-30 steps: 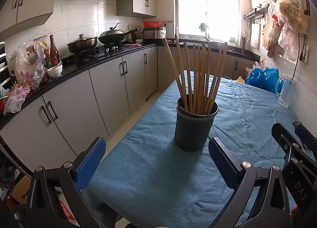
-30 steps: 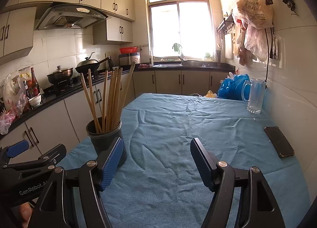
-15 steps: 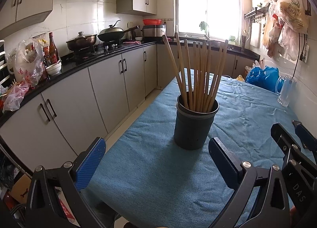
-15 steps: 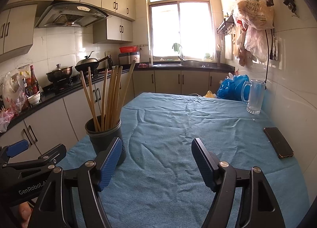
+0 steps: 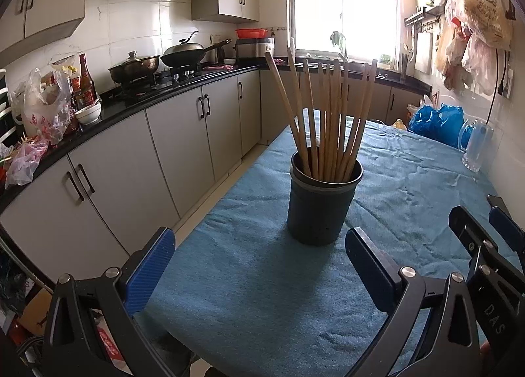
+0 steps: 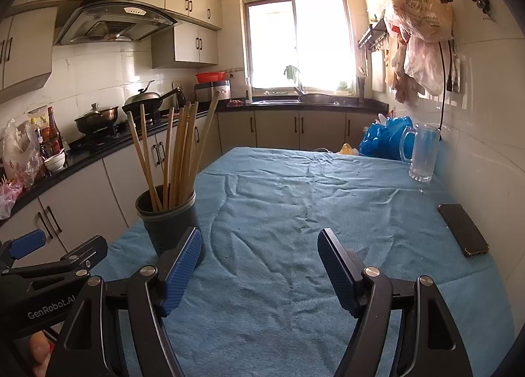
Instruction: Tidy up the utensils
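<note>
Both grippers are hovering low over the table's blue cloth (image 6: 295,200), jaws spread wide and holding nothing. The left gripper (image 5: 259,265) is facing the dark utensil cup (image 5: 323,206), which is standing upright near the left edge of the table, just ahead of its fingers and not touching them. The wooden chopsticks (image 5: 328,114) are standing in the cup, fanned loosely and leaning on its rim. The right gripper (image 6: 259,265) is pointing at bare cloth, with the cup beside its left finger.

Judgement: no loose utensil is showing on the table, though the near edge is hidden by the grippers, so the task is looking largely done. Any further tidying calls for steadying the cup with one gripper first, since the tall sticks could tip it. The phone (image 6: 462,229) and glass mug (image 6: 423,154) are lying well clear.
</note>
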### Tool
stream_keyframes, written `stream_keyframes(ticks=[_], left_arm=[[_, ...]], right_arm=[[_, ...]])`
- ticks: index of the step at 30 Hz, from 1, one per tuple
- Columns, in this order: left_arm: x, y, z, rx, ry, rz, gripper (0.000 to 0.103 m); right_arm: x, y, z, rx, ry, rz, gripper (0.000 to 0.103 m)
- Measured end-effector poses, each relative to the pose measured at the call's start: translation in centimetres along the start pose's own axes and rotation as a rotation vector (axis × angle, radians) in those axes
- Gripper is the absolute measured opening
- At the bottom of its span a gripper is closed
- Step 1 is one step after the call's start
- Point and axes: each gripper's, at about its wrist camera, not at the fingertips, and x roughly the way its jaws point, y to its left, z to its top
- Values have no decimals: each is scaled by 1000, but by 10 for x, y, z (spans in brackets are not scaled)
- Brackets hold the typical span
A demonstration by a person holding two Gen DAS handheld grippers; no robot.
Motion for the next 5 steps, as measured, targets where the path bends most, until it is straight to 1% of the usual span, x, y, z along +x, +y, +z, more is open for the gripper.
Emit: stream_keyframes(ticks=[3, 5], left_arm=[[-1, -7, 2, 19, -5, 1, 103], [-2, -10, 4, 28, 0, -15, 103]], right_arm=[[3, -5, 0, 9, 8, 1, 78], [5, -10, 0, 12, 16, -3, 78]])
